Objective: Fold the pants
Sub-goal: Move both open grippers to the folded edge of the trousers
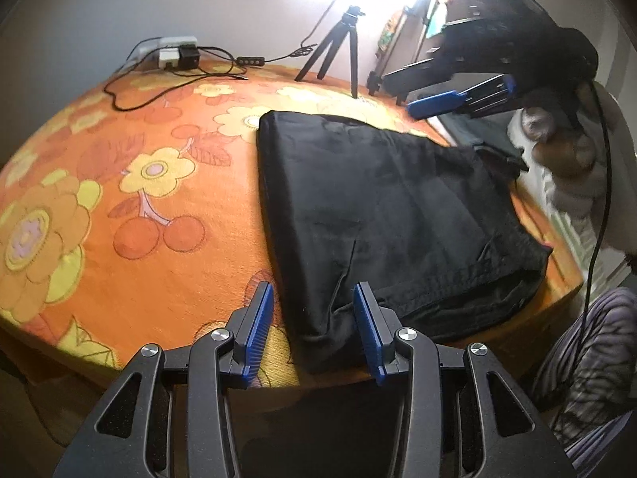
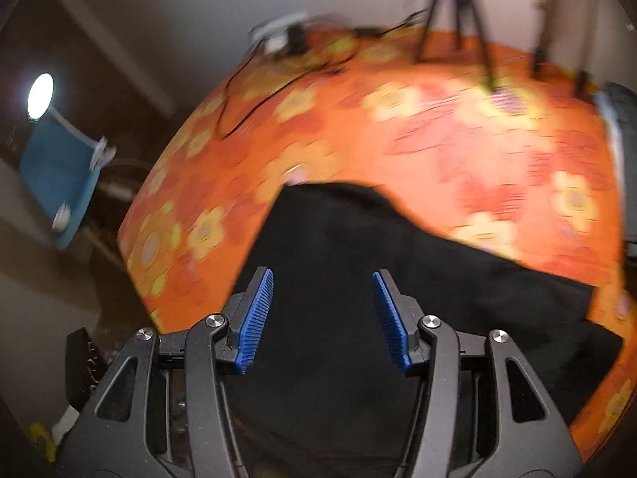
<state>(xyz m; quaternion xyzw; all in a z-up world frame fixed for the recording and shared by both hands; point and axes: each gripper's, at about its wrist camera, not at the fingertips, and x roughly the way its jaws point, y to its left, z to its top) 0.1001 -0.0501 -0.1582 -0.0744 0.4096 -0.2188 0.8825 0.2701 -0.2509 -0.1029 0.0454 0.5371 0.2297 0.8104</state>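
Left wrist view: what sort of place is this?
Probably a room at home set up for recording: a table under an orange flowered cloth, folded black pants on it, a small black tripod and a white power strip with cables.

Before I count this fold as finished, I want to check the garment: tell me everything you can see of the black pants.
The black pants lie folded into a flat, layered, roughly four-sided bundle on the orange flowered cloth. The fabric looks soft and matte, with a stitched seam and stacked edges at the near side. One near corner hangs slightly over the table edge. Neither the left gripper nor the right gripper grips them; both sets of jaws stand open.
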